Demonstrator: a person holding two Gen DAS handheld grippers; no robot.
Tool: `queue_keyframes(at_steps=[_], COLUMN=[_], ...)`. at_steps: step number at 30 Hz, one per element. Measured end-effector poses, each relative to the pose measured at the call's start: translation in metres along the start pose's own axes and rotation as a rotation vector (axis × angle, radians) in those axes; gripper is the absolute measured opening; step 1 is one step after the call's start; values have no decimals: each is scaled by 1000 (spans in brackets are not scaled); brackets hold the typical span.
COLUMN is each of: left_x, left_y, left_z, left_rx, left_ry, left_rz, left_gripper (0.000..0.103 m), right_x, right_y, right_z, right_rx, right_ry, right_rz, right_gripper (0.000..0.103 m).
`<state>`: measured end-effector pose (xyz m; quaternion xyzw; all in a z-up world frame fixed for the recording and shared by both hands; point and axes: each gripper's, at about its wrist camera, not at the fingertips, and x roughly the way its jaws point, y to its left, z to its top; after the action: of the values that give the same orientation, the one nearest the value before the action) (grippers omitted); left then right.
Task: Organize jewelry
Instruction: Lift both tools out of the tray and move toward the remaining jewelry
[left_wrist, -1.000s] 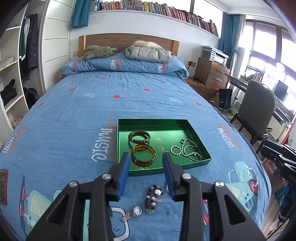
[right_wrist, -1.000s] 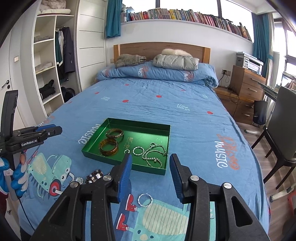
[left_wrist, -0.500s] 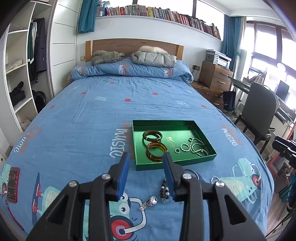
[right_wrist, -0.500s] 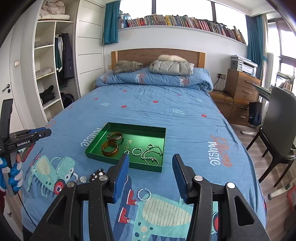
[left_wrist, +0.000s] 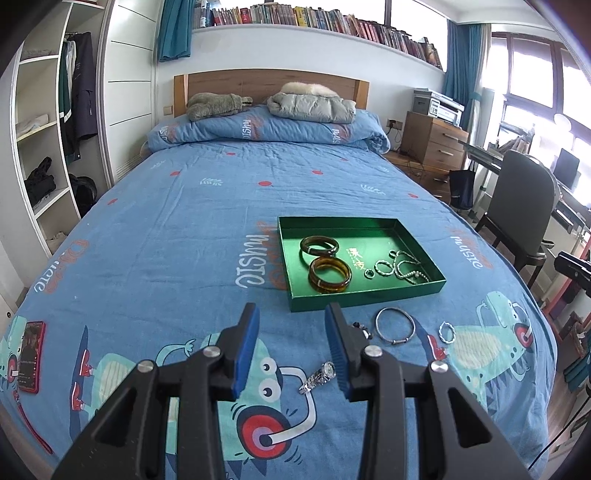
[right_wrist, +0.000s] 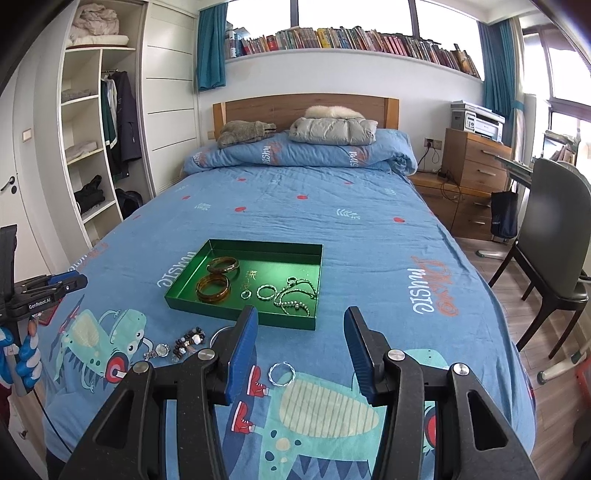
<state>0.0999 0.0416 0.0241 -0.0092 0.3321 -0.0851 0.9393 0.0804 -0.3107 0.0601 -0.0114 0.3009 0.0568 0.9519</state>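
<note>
A green tray (left_wrist: 369, 298) (right_wrist: 207, 251) lies on the blue bedspread and holds two amber bangles (left_wrist: 329, 274) (right_wrist: 213, 288), silver rings and a chain (left_wrist: 404, 266) (right_wrist: 295, 295). On the spread in front of the tray lie a watch (left_wrist: 320, 373) (right_wrist: 158, 350), a bead bracelet (right_wrist: 188, 341), a silver bangle (left_wrist: 394, 326) and a small twisted ring (left_wrist: 447, 332) (right_wrist: 281, 373). My left gripper (left_wrist: 291, 325) is open and empty, above the spread left of the watch. My right gripper (right_wrist: 300, 328) is open and empty, above the twisted ring.
A red phone (left_wrist: 31, 356) lies at the bed's left edge. A folded duvet (left_wrist: 266, 129) and clothes lie at the headboard. A grey chair (left_wrist: 524, 206) (right_wrist: 554, 251) and a wooden dresser (right_wrist: 476, 162) stand right of the bed; a wardrobe (right_wrist: 99, 147) stands left.
Both grippers have pulled back and risen away from the tray. The left one has also shifted left, so the watch and bracelet now sit to its right.
</note>
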Motion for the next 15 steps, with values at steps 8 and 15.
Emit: queue_keyframes(at_steps=[8, 15], left_x=[21, 48], left_y=[-7, -11], left_z=[-24, -42], left_rx=[47, 69], left_ry=[38, 91], left_rz=[-19, -38], left_gripper=[44, 44], right_x=[23, 49], right_y=[-8, -11], right_z=[-18, -31], right_rx=[28, 47], right_ry=[53, 102], right_rz=[10, 20], right_gripper=[48, 48])
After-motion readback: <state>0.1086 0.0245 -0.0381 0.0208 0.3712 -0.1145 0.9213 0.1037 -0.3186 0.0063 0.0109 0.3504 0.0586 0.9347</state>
